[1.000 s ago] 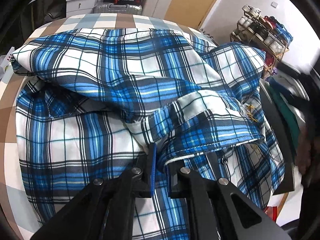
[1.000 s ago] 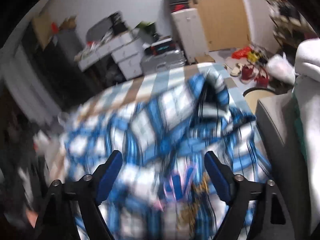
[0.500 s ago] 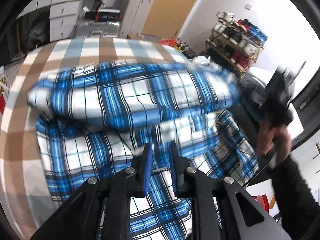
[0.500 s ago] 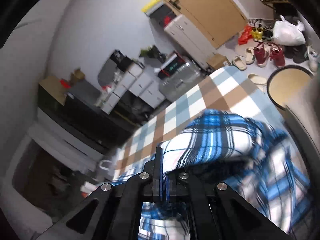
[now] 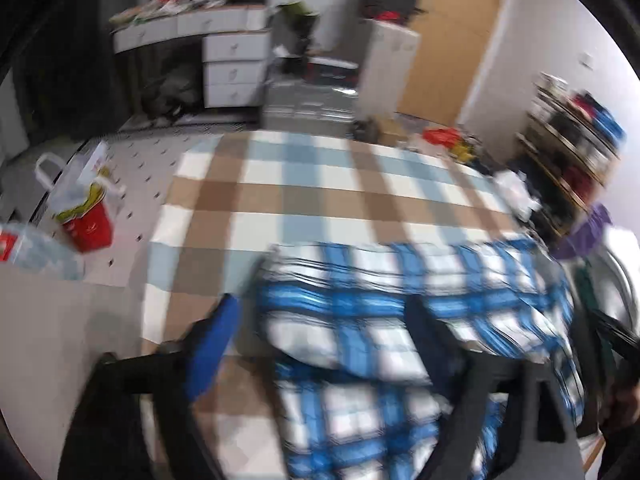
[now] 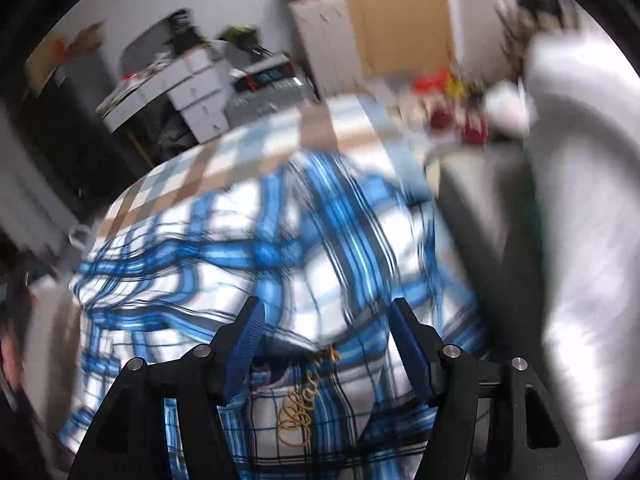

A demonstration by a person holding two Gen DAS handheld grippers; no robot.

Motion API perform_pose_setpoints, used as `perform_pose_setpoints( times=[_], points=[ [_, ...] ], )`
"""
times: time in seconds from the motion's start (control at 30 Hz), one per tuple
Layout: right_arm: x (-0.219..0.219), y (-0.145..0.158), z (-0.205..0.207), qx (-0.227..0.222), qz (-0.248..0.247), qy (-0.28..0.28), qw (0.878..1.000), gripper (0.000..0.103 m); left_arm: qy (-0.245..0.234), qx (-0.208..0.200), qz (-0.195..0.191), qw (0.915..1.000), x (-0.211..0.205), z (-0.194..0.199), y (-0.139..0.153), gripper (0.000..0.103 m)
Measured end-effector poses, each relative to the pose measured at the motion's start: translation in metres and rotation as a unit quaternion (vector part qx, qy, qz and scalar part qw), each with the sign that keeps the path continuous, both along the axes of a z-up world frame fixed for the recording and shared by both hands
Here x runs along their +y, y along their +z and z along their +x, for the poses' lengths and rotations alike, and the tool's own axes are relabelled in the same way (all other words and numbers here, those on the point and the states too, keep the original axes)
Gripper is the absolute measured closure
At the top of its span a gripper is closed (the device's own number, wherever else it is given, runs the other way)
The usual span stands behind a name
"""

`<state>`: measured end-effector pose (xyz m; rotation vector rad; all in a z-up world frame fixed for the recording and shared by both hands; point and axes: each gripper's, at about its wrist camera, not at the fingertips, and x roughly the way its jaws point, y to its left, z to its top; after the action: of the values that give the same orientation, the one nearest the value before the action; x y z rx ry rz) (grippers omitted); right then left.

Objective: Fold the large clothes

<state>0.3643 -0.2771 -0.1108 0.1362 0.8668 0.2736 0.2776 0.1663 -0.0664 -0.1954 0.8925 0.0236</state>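
A: Where does the plaid shirt [image 5: 400, 320] sit?

B: It lies bunched on the checked tablecloth [image 5: 304, 200], at the near right part of the table, with bare brown, white and pale blue squares beyond it and to its left. In the right wrist view the same shirt [image 6: 280, 248] fills the middle, and gold embroidered script [image 6: 304, 416] shows on the fabric close to the camera.

A: And the left gripper [image 5: 320, 344]?

B: Its jaws stand wide apart and have just been opening. The 2 blue pads are spread, one at the left over the tablecloth, the other at the right over the shirt. Cloth lies beneath the gap, but neither pad presses on it, so nothing is grasped. The view is heavily blurred.

A: The right gripper [image 6: 328, 340]?

B: Released as well; its jaws have just been opening too. The 2 ribbed blue fingers [image 6: 244, 344] stand apart above a fold of the shirt, and the fabric between them is not pinched.

A: What else is around?

B: A red container [image 5: 90, 226] with a plastic bag stands on the floor at the left. Far off are white drawers [image 5: 234, 64], a wooden door [image 5: 448, 40] and a cluttered shelf [image 5: 576, 140] at the right. A grey padded seat [image 6: 572, 216] rises at the right of the right wrist view.
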Motion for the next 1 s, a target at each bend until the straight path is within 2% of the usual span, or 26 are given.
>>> perform_pose_setpoints(
  times=[0.03, 0.07, 0.1, 0.2, 0.23, 0.27, 0.33, 0.37, 0.43, 0.5, 0.53, 0.57, 0.63, 0.7, 0.73, 0.77, 0.83, 0.87, 0.93, 0.97, 1.0],
  points=[
    [0.006, 0.013, 0.005, -0.023, -0.007, 0.007, 1.000, 0.031, 0.002, 0.030, -0.002, 0.9995, 0.004, 0.013, -0.010, 0.020],
    [0.014, 0.020, 0.015, -0.032, -0.010, 0.010, 0.999, 0.022, -0.004, 0.058, -0.003, 0.9983, 0.007, 0.025, -0.023, 0.020],
    [0.013, 0.021, 0.019, -0.036, -0.013, 0.010, 0.999, 0.018, -0.009, 0.078, -0.002, 0.9969, 0.007, 0.035, -0.033, 0.020],
    [0.028, 0.012, 0.063, -0.010, -0.031, 0.004, 0.999, 0.018, -0.012, 0.115, -0.007, 0.9933, 0.009, 0.050, -0.060, 0.021],
    [0.030, 0.002, 0.081, 0.012, -0.040, 0.003, 0.999, 0.018, -0.022, 0.127, -0.013, 0.9915, 0.006, 0.052, -0.070, 0.030],
    [0.034, -0.015, 0.098, 0.040, -0.049, 0.002, 0.998, 0.018, -0.031, 0.142, -0.017, 0.9892, 0.003, 0.052, -0.079, 0.053],
    [0.030, -0.046, 0.122, 0.098, -0.058, -0.003, 0.994, 0.021, -0.054, 0.171, -0.006, 0.9837, -0.011, 0.046, -0.097, 0.067],
    [0.029, -0.063, 0.137, 0.130, -0.062, -0.009, 0.990, 0.030, -0.066, 0.170, 0.009, 0.9832, -0.018, 0.041, -0.102, 0.072],
    [0.018, -0.082, 0.135, 0.152, -0.056, 0.001, 0.987, 0.035, -0.083, 0.157, 0.036, 0.9835, -0.028, 0.034, -0.101, 0.072],
    [0.018, -0.086, 0.142, 0.143, -0.045, 0.012, 0.989, 0.053, -0.094, 0.166, 0.043, 0.9807, -0.031, 0.030, -0.097, 0.072],
    [0.020, -0.086, 0.144, 0.143, -0.045, 0.020, 0.988, 0.057, -0.088, 0.168, 0.044, 0.9808, -0.028, 0.030, -0.091, 0.070],
    [0.025, -0.086, 0.146, 0.143, -0.056, 0.030, 0.988, 0.063, -0.076, 0.161, 0.037, 0.9833, -0.022, 0.029, -0.082, 0.070],
    [0.034, -0.080, 0.148, 0.137, -0.087, 0.045, 0.986, 0.063, -0.051, 0.125, 0.013, 0.9907, -0.004, 0.033, -0.058, 0.067],
    [0.039, -0.070, 0.152, 0.124, -0.113, 0.048, 0.985, 0.060, -0.027, 0.095, 0.021, 0.9949, 0.005, 0.036, -0.042, 0.044],
    [0.038, -0.064, 0.153, 0.111, -0.119, 0.034, 0.986, 0.057, -0.023, 0.088, 0.026, 0.9956, 0.008, 0.040, -0.040, 0.021],
    [0.036, -0.058, 0.153, 0.100, -0.116, 0.024, 0.988, 0.048, -0.029, 0.094, 0.033, 0.9946, 0.007, 0.047, -0.044, 0.016],
    [0.035, -0.054, 0.159, 0.087, -0.093, 0.021, 0.992, 0.037, -0.043, 0.118, 0.050, 0.9907, 0.003, 0.068, -0.060, 0.016],
    [0.034, -0.057, 0.161, 0.093, -0.086, 0.020, 0.992, 0.032, -0.056, 0.139, 0.045, 0.9877, 0.001, 0.073, -0.071, 0.016],
    [0.036, -0.069, 0.169, 0.118, -0.086, 0.027, 0.989, 0.033, -0.076, 0.178, 0.001, 0.9811, 0.001, 0.083, -0.091, 0.019],
    [0.038, -0.078, 0.172, 0.134, -0.092, 0.031, 0.986, 0.034, -0.086, 0.189, -0.029, 0.9777, -0.001, 0.083, -0.100, 0.032],
    [0.040, -0.083, 0.175, 0.141, -0.094, 0.034, 0.985, 0.035, -0.092, 0.194, -0.043, 0.9758, -0.006, 0.081, -0.103, 0.042]
  ],
)
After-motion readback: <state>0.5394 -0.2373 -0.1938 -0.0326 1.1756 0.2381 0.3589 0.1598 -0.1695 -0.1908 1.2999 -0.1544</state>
